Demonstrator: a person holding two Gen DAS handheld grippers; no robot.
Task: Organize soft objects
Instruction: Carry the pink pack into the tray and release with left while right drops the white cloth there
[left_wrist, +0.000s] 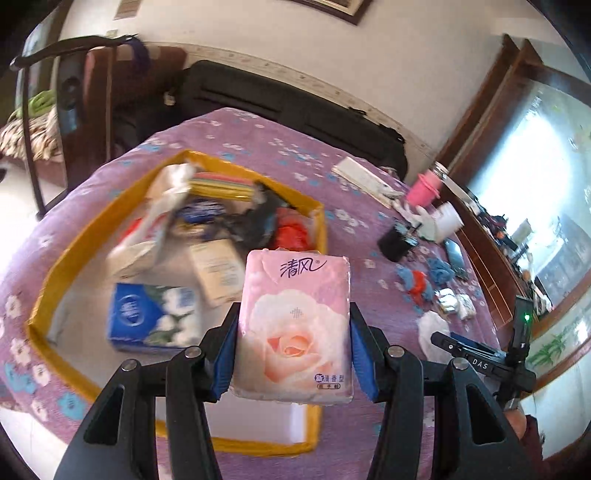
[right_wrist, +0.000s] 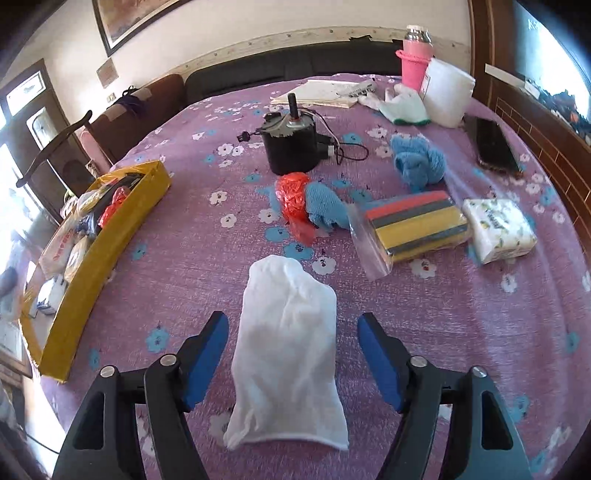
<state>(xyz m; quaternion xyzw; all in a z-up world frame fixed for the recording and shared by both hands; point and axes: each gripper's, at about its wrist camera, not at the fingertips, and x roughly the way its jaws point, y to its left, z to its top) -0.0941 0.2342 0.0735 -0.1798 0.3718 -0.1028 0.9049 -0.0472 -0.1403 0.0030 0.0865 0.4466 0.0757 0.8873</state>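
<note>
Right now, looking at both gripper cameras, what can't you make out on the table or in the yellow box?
- Left wrist view: the yellow box contents are motion-blurred; only the blue tissue pack reads clearly, and the pink tissue pack in the left gripper hides the near corner.
- Right wrist view: the box's near end is cut off by the edge.
- Right wrist view: what the white cloth bag holds is hidden.

On the table lie two blue cloths (right_wrist: 417, 162), one red plastic bag (right_wrist: 293, 199), one white cloth (right_wrist: 288, 350), one sponge pack (right_wrist: 417, 225), one white tissue pack (right_wrist: 498, 230) and one yellow box (right_wrist: 110, 258).
</note>
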